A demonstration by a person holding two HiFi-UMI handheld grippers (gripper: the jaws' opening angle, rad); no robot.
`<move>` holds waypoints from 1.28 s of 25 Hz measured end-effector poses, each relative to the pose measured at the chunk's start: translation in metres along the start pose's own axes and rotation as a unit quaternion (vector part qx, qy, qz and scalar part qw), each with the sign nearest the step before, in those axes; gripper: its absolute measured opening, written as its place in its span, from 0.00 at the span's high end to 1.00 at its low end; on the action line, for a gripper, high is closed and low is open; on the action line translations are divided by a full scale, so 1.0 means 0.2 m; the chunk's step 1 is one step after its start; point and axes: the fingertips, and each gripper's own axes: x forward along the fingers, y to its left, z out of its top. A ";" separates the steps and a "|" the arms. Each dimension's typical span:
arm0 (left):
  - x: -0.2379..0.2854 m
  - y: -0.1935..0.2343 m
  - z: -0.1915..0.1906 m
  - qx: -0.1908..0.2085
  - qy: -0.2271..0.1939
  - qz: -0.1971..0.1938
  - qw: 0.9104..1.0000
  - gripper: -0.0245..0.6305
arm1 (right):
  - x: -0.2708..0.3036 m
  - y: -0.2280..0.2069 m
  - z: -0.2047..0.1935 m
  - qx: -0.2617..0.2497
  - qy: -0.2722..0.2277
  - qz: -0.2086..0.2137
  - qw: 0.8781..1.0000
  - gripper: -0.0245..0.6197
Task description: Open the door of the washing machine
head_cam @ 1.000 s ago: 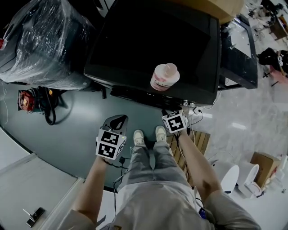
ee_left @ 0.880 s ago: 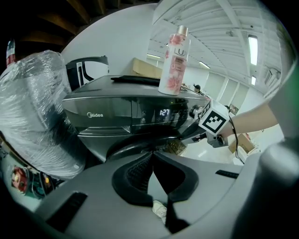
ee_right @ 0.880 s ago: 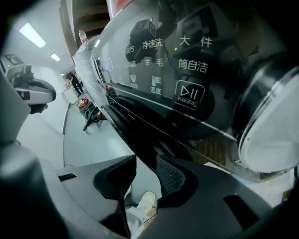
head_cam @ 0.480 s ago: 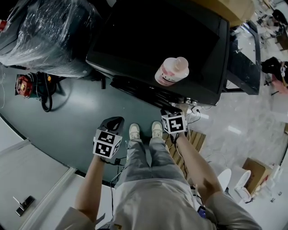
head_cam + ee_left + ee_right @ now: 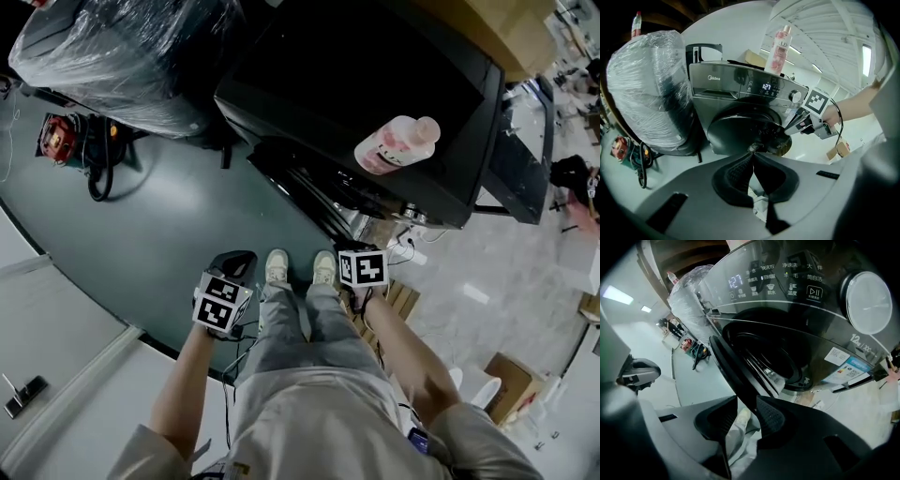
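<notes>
Grey-green floor (image 5: 141,234), washing machine (image 5: 375,84) upon it. Door (image 5: 729,364) already ajar at the machine's front edge, rim clamped in right claw (image 5: 746,399), jaws lately closing. Left claw (image 5: 753,157) closed, empty, apart. Probably remaining: wider swing.

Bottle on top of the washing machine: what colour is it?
Pink and white; the bottle shows best in the head view.

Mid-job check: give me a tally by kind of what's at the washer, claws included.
Washing machine: 1
Pink bottle: 1
Plastic-wrapped bulky item: 1
Claws: 2 (left claw, shut and empty; right claw, jaws just closing on the door edge)
Total: 5
</notes>
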 end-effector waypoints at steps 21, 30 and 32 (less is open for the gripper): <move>-0.27 0.10 -0.50 -0.120 0.001 0.043 0.992 0.93 | 0.14 0.64 -0.33 -0.091 0.096 0.058 0.990 0.78; -0.47 0.19 -0.71 -0.174 -0.009 0.084 0.981 0.93 | 0.27 1.05 -0.40 -0.075 0.118 0.112 0.984 0.74; -0.51 0.21 -0.78 -0.188 -0.010 0.096 0.977 0.93 | 0.29 1.13 -0.40 -0.064 0.121 0.118 0.983 0.75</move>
